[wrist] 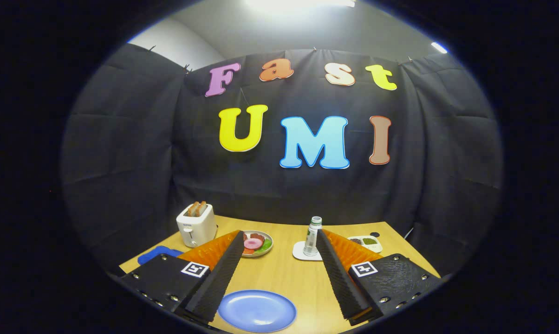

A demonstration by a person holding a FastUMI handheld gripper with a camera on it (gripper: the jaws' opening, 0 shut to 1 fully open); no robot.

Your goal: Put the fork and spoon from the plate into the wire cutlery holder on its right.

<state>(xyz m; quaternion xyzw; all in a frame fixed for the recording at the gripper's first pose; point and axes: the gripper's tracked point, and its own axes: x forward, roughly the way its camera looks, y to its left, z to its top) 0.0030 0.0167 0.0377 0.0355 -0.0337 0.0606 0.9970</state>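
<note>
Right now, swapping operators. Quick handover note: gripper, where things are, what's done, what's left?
Hand-held gripper: open, fingers wide apart, holding nothing, above the wooden table.
Blue plate: on the table between the fingers, near their base; no fork or spoon visible on it.
Wire cutlery holder: can't spot it from here.
Beyond the fingers: toaster, food plate, bottle on a coaster.
Done: can't tell.
Left: find the cutlery and holder first.

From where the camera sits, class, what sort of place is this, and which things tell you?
Probably a staged kitchen table in a recording booth: a wooden table before black cloth, with a toaster holding bread, a plate of toy food and a blue plate between the open gripper fingers.
</note>
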